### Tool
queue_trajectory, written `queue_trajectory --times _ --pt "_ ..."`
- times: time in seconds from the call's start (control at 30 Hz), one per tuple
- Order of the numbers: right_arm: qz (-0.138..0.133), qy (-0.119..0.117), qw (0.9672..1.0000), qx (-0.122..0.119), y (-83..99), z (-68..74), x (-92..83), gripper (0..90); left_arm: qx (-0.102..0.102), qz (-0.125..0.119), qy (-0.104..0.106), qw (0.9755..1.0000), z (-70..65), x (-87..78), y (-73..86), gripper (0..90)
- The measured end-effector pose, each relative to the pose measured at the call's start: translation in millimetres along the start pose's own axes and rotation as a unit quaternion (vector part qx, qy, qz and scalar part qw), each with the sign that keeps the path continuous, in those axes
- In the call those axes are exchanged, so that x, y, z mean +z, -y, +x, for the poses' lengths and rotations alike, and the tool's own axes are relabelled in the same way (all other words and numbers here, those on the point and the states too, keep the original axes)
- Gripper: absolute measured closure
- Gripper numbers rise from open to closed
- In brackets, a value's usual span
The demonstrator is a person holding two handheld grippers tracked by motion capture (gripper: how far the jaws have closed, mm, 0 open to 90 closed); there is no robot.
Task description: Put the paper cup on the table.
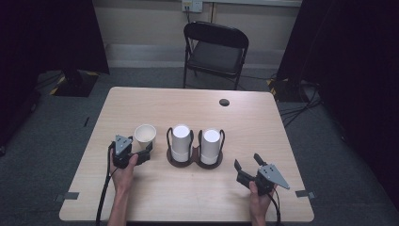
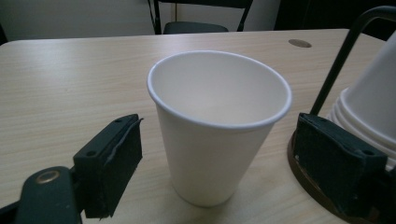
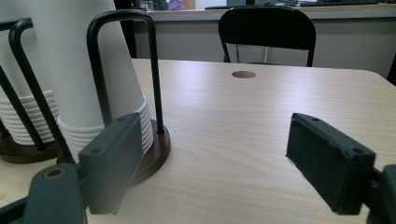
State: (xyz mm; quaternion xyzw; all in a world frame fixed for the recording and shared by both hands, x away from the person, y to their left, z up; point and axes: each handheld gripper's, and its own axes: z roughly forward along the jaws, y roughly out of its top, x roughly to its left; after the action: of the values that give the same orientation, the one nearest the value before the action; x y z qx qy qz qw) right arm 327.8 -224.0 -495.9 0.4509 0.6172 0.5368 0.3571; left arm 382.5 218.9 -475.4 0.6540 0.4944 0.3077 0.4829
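Loose cups: one upright paper cup on the bench
Cup stacks: two upside-down, in one holder
Left tool: apart, flanking the cup untouched
Right tool: apart, empty

No text or labels legible — none anywhere.

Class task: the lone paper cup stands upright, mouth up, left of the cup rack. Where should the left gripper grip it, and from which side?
Probably mid-wall of the cup, approached level from the person's side: the left gripper already straddles it, open. The rim looks easier to crush.
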Motion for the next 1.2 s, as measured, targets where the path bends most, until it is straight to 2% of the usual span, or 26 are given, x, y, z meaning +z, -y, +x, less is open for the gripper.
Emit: queue_trajectory --times 0.1,0.23,0.3,0.4,0.57,0.63,0.73,0.8,0.87,0.97,1.2 --pt "0.000 -0.001 1.0000 0.001 0.0 -0.3 0.0 18.1 0.001 -0.007 -0.009 0.9999 -4.8 -7.9 0.1 15.5" --pt "-0.001 -0.001 1.0000 0.002 0.0 -0.4 -0.1 18.1 0.003 -0.009 -0.003 0.9999 -10.1 -15.4 0.3 15.5" --pt "-0.002 0.000 1.0000 0.001 0.1 -0.4 -0.2 18.1 0.006 -0.012 0.007 0.9999 -13.6 -19.1 0.6 15.4" --pt "-0.002 0.000 1.0000 0.002 0.1 -0.5 -0.2 18.1 0.018 -0.010 0.002 0.9998 -21.1 -24.0 1.1 15.5" --pt "-0.002 0.000 1.0000 0.002 0.2 -0.4 -0.2 18.1 0.009 -0.008 0.009 0.9999 -30.9 -33.3 0.6 15.6" --pt "-0.002 0.000 1.0000 0.002 0.2 -0.5 -0.3 18.1 0.019 -0.010 0.010 0.9997 -35.1 -38.1 0.2 15.5" --pt "-0.003 0.000 1.0000 0.002 0.2 -0.5 -0.3 18.1 0.019 -0.015 0.012 0.9996 -38.9 -42.5 0.6 15.6" --pt "-0.003 0.000 1.0000 0.002 0.2 -0.5 -0.5 18.1 0.017 -0.021 0.023 0.9994 -42.7 -46.6 4.5 15.5" --pt "-0.004 0.000 1.0000 0.002 0.3 -0.5 -0.6 18.1 0.021 -0.017 0.022 0.9994 -45.3 -47.1 7.4 15.5" --pt "-0.004 0.000 1.0000 0.003 0.3 -0.7 -0.7 18.1 0.019 -0.018 0.032 0.9992 -49.1 -49.5 11.4 15.6" --pt "-0.003 0.001 1.0000 0.002 0.3 -0.3 -0.5 18.1 0.014 -0.032 0.037 0.9987 -63.1 -58.2 20.2 15.6"
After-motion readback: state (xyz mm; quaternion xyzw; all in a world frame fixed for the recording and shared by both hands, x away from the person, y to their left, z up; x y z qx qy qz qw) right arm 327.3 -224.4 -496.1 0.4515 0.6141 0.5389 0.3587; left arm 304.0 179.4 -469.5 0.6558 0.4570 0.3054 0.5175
